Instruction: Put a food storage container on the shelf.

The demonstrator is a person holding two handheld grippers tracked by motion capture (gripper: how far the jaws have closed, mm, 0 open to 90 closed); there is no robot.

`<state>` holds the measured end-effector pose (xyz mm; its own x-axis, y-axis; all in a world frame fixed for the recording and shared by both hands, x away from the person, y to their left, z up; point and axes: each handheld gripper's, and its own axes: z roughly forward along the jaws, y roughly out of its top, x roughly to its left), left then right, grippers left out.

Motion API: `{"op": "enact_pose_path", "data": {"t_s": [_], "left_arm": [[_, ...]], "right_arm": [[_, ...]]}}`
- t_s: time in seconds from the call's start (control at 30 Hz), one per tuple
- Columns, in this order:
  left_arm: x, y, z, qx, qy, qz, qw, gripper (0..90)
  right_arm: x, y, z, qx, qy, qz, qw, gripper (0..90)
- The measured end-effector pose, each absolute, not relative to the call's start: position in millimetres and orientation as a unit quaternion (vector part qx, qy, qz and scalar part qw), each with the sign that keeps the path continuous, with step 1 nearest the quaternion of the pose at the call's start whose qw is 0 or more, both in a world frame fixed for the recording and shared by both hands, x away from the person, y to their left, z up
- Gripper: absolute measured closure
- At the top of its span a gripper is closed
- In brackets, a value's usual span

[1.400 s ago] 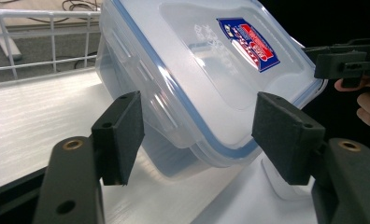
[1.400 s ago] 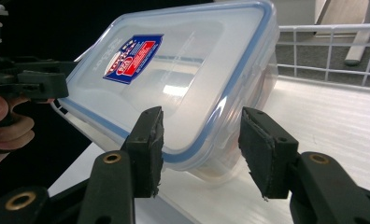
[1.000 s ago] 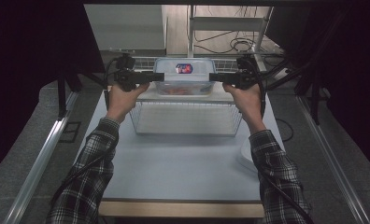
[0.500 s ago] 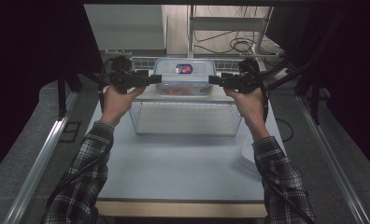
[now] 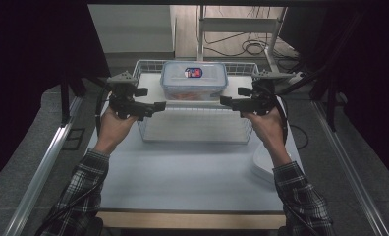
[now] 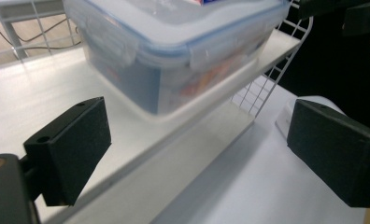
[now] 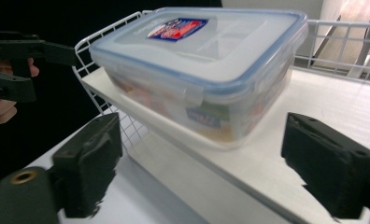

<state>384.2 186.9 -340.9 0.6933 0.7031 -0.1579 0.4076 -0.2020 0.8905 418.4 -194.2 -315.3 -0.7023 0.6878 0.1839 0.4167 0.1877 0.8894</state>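
- Now the food box (image 5: 194,80) sits on the white shelf board (image 5: 153,91) of a wire rack (image 5: 192,129), at the middle of the board's back part, with its lid clipped on and a red and blue label on top.
- The left gripper (image 5: 159,105) hangs off the board's left edge and the right gripper (image 5: 225,101) off its right edge, each pointing inward at the box but apart from it.
- Both pairs of jaws have just been opening and stand spread with nothing between them; in the left gripper view the box (image 6: 174,46) lies ahead of the pads and clear of them, and it is the same in the right gripper view (image 7: 199,70).
- I'd judge the box has been set down here and let go: it rests flat on the board, carried by nothing else, and the two hands flank it evenly, as one would after carrying a wide box from both ends.
- The rack stands at the far edge of the table (image 5: 182,182), and its wire rim rises behind the box, so the box is unlikely to slide off the back.
- The side clips of the lid face the grippers, which is probably why the hands came in from the ends.
- A white plate (image 5: 263,164) lies at the table's right edge, under the right forearm and well apart from the box.
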Motion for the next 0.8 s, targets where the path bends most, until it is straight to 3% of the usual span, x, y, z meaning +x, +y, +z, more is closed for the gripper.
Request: {"op": "enact_pose_path", "data": {"t_s": [0.3,0.8], "left_arm": [[359.1,186.8,-359.4,0.763,0.354,0.159,0.516,2.5],[320.2,183.4,-395.8,0.771,0.342,0.155,0.514,1.3]], "right_arm": [[397.5,-200.9,-333.2,0.344,0.769,0.522,0.133,4.2],[356.6,-211.8,-366.9,0.312,0.784,0.519,0.134,1.4]]}}
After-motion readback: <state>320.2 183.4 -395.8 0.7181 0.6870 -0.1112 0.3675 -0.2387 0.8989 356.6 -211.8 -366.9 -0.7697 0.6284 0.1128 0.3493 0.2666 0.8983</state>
